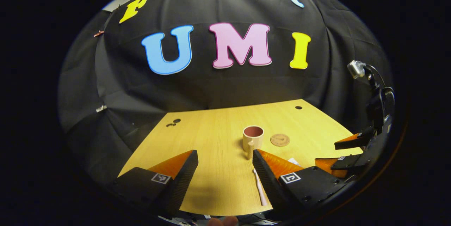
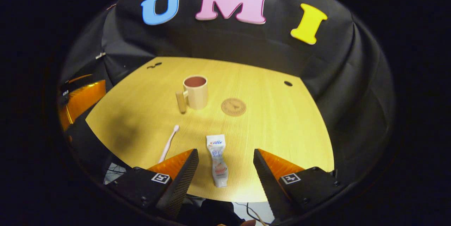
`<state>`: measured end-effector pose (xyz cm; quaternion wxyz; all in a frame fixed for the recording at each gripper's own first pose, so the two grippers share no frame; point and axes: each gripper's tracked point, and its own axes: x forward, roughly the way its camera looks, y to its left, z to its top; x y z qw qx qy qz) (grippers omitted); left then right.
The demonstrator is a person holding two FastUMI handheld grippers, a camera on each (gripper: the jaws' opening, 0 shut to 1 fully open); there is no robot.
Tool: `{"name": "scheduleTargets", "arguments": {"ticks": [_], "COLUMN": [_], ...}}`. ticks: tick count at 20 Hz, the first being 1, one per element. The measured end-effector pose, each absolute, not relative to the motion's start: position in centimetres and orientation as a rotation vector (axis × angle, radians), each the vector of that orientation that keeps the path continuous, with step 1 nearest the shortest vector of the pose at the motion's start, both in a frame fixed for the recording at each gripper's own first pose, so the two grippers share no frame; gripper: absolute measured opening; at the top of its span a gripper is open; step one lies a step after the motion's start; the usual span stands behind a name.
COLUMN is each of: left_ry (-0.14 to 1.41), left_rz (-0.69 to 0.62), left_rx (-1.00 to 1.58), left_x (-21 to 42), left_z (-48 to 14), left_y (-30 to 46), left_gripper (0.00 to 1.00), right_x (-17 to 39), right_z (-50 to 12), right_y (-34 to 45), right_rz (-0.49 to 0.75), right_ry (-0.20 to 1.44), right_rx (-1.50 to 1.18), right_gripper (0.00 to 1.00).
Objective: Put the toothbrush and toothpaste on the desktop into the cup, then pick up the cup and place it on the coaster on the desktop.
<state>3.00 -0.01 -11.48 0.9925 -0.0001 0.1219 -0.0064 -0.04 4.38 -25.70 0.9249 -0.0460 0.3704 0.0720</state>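
On the wooden desktop [image 2: 275, 127] before black cloth, we hold both the left gripper [image 1: 224, 157] and right gripper [image 2: 225, 155] agape over the light, squashy toothpaste [image 2: 218, 160] lying flat beside the thin, slippery-looking toothbrush [image 2: 169, 143]; grasp mid-body, we judge.

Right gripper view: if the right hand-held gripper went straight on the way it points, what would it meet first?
Most likely the white toothpaste tube, lying flat on the light wooden desktop between the open right hand-held gripper fingers. Depth is unclear; past it the line looks free.
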Motion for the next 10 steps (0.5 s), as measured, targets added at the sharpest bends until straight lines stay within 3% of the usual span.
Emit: {"name": "scheduleTargets", "arguments": {"ticks": [10], "left_ry": [0.442], "left_rz": [0.024], "left_rx": [-0.039], "left_x": [3.5], "left_z": [-19.1], "left_y": [-0.4], "left_gripper": [0.96], "right_x": [2.6], "right_z": [-35.8], "right_y": [6.5], "right_rz": [0.212], "right_ry": [1.012], "right_rx": [-0.135], "right_gripper": [0.94]}}
